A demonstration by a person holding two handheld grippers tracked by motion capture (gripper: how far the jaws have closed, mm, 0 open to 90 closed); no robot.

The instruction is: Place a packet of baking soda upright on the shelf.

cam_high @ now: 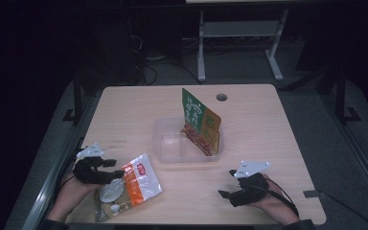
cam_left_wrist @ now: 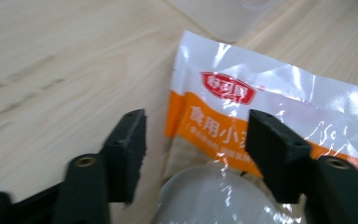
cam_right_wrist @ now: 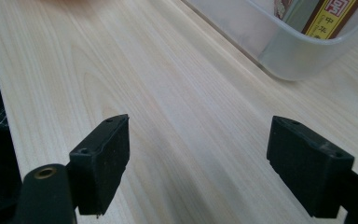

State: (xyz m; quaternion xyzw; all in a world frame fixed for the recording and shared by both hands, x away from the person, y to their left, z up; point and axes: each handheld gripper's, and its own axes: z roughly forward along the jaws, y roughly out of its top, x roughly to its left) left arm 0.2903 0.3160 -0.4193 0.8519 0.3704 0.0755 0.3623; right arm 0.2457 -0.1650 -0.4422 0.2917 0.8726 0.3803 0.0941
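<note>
Orange-and-white pouch (cam_high: 129, 186) lies flat at near left of table (cam_high: 268, 143), well apart from clear tub (cam_high: 165, 143). Left gripper (cam_high: 117, 173) over pouch – fingers (cam_left_wrist: 126, 154) spread, pouch beneath the gap, not pinched. Right gripper (cam_high: 226, 184) low over bare table at near right – fingers (cam_right_wrist: 102, 163) spread, gripping nothing. Green-and-orange packet (cam_high: 200, 122) stands tilted inside tub.

Pouch (cam_high: 132, 184) on table (cam_high: 258, 120) left, packet (cam_high: 201, 122) in tub (cam_high: 165, 143) behind
</note>
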